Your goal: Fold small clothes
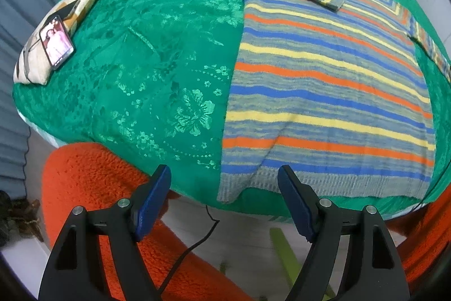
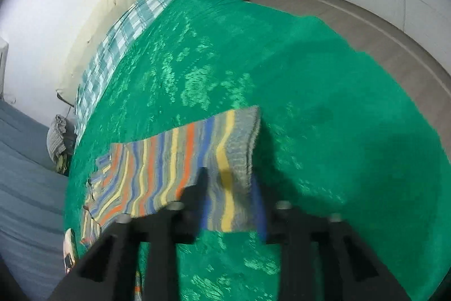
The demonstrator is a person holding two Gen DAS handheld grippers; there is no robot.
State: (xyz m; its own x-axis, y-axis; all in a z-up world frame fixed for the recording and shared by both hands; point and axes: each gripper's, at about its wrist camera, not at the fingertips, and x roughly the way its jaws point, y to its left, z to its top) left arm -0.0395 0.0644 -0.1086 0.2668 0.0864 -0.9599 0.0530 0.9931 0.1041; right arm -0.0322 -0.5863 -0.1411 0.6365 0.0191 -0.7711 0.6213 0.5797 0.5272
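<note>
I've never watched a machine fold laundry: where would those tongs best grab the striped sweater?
Probably the grey ribbed hem, at its near corner by the left tongs. The striped sweater lies flat on the green bedspread with that band nearest the bed's edge, so coming in low from that edge lets one finger slide under the cloth.

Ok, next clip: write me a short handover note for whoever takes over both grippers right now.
Left gripper: open, holding nothing, hovering over the near edge of the bed by the sweater's hem.
Right gripper: blurred; jaws look parted with the sweater's ribbed hem corner between them, so whether it grips the fabric I cannot tell.
Striped sweater: spread flat on the green bedspread, one sleeve folded across the chest, the other sleeve out to the side.
Done: garment laid out, first sleeve in.
Left: second sleeve, then fold the body, judging by how it lies.
</note>
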